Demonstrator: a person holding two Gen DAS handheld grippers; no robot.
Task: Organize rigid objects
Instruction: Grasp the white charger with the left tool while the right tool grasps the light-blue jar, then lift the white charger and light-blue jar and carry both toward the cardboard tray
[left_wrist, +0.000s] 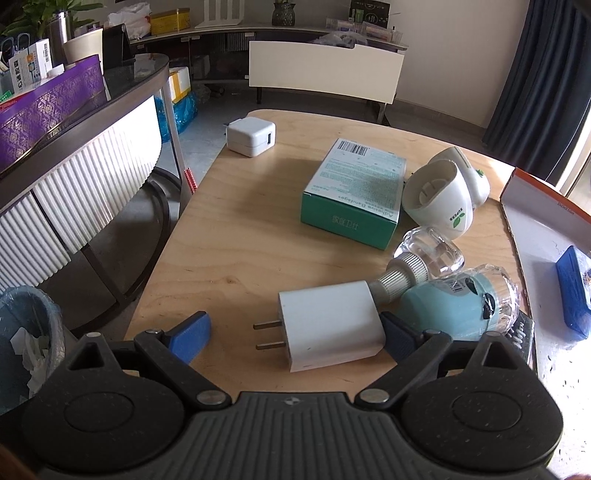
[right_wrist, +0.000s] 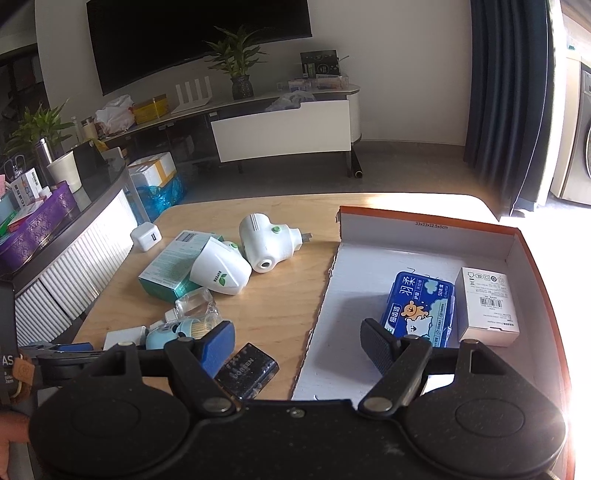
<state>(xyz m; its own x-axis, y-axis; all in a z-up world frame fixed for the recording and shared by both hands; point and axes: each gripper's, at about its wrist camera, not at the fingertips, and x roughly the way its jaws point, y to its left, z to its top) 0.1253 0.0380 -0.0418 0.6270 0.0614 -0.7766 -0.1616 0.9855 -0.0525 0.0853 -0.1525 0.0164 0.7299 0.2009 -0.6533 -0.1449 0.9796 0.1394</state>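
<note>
My left gripper (left_wrist: 295, 334) is open low over the wooden table (left_wrist: 236, 240). A white two-prong charger (left_wrist: 327, 328) lies between its blue pads, close against the right pad (left_wrist: 397, 338) and well apart from the left one. Behind the charger lie a clear bottle (left_wrist: 428, 254), a light-blue wrapped item (left_wrist: 454, 306), a green bandage box (left_wrist: 352, 195) and a white plug-in device (left_wrist: 439, 195). My right gripper (right_wrist: 297, 345) is open and holds nothing, over the left edge of the orange-rimmed box (right_wrist: 424, 221). In that box lie a blue floss box (right_wrist: 421, 306) and a small white carton (right_wrist: 487, 306).
A white cube charger (left_wrist: 251, 136) sits at the table's far left corner. A black case (right_wrist: 247, 369) lies by my right gripper's left finger. A second white plug-in device (right_wrist: 266, 243) is mid-table. A lined bin (left_wrist: 26, 332) and a ribbed cabinet (left_wrist: 74, 192) stand left of the table.
</note>
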